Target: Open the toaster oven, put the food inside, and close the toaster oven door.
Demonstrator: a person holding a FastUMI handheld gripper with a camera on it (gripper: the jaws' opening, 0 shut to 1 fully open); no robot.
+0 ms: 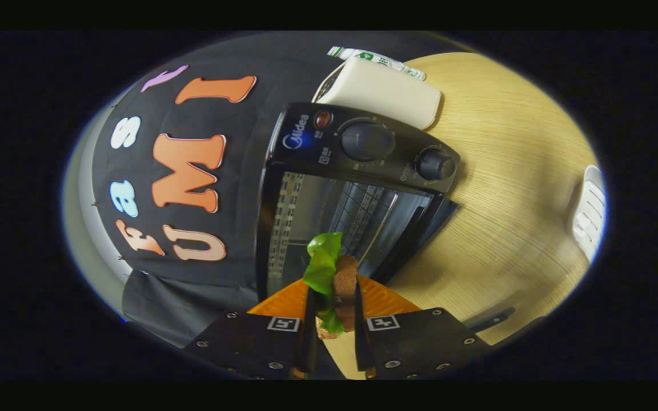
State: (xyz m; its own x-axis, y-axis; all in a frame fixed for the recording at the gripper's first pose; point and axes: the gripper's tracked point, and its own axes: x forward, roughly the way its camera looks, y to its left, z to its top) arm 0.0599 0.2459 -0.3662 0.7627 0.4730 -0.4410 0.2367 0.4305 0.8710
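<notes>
Gripper (333,319): its two fingers are closed on the food, one pressing each side.
Food (334,279): a small sandwich of brown bread with a green lettuce leaf (323,265), held upright between the fingers and sticking out beyond their tips.
Orange tray (383,297): ridged, just behind the food, in front of the oven.
Toaster oven (357,194): black, straight ahead of the fingers, its door down and the cavity open; a wire rack (363,211) shows inside.
Knobs: two round dials (367,141) on the control panel.
Table (512,171): pale wood, under the oven.
Cream object (386,94): behind the oven, on the table.
White object (589,214): well apart, by the table's edge.
</notes>
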